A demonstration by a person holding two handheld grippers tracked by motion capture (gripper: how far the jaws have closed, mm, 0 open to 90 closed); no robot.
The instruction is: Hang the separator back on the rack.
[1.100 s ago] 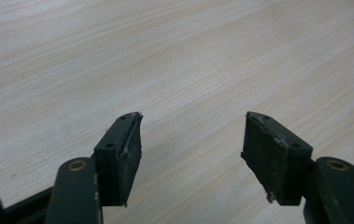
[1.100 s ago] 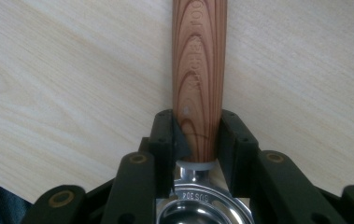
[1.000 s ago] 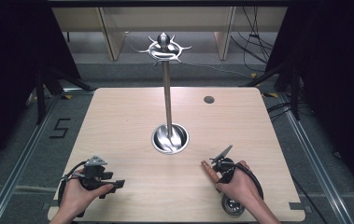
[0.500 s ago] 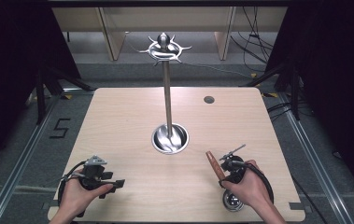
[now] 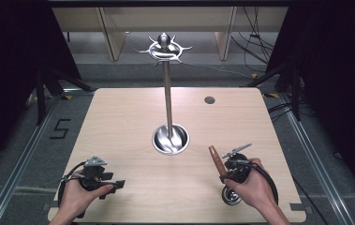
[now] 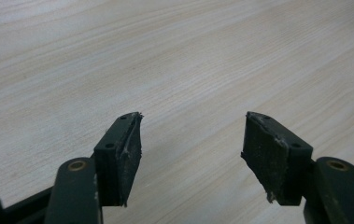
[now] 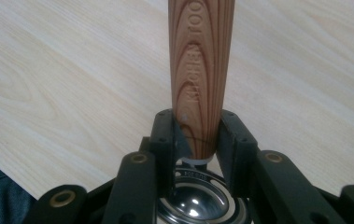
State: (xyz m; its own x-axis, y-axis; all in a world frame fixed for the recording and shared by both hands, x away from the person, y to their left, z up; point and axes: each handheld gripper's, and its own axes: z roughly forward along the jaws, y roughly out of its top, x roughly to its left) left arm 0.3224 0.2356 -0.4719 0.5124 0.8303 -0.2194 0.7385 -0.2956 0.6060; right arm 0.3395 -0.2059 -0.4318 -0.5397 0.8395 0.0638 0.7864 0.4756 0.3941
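— One change since a second ago, then: higher in the frame?
— Yes. Ladle (image 5: 223,176) in the lower right of the high view, wooden handle (image 5: 217,161) now steeper and pointing toward the upper left, metal bowl (image 5: 231,195) hanging low by the near table (image 5: 133,117) edge. Looks lifted clear of the wood, though hard to tell for certain.
— And the grip?
— Firm, going by the right gripper view: right gripper (image 7: 198,135) clamped at a middling width on the thin lower end of the handle (image 7: 201,79), pads pressed on both sides, bowl (image 7: 195,203) just beneath. No change in that width.
— Other side?
— Left gripper (image 5: 119,184) parked at lower left, unmoved; in its own view (image 6: 191,154) spread wide over bare wood, nothing between.
— Meaning for the work?
— Probably pick-up done, carry begun. Well apart yet from the stand (image 5: 167,93) at centre and its hooks (image 5: 165,48) at the top; likely a long raise ahead.
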